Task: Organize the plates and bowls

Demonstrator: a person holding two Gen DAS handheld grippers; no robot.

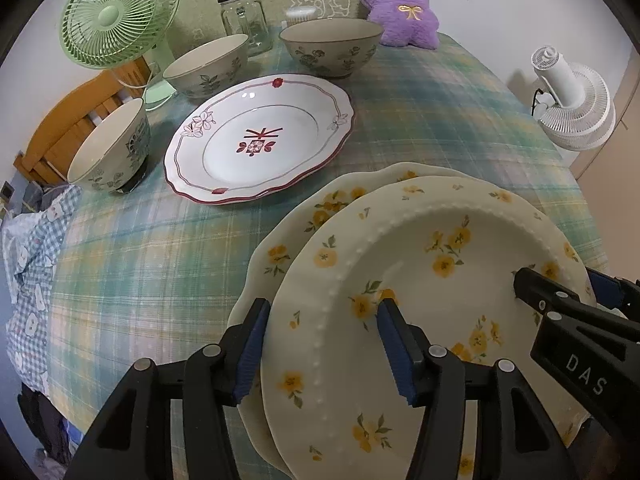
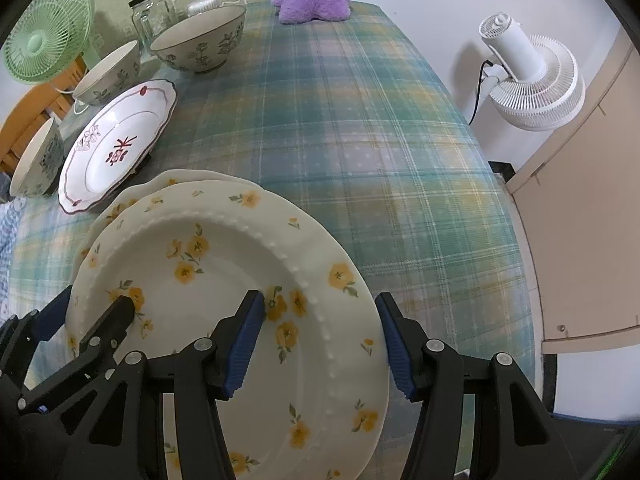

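So, plaid tablecloth (image 2: pixel 360 128) filling the frame, two stacked yellow-flower plates (image 2: pixel 224 280) at lower center, red-trimmed plate (image 1: pixel 260 136) upper left with three bowls (image 1: pixel 332 46) around it, left gripper (image 1: pixel 324 344) and right gripper (image 2: pixel 320 336) jaws apart, straddling the top plate's opposite rims

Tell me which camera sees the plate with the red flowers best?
The left wrist view. There the red-trimmed plate lies near the middle, whole and seen from above, so its rim and centre pattern are clear. In the right wrist view the same plate sits off at the left edge, smaller and squashed by the lens.
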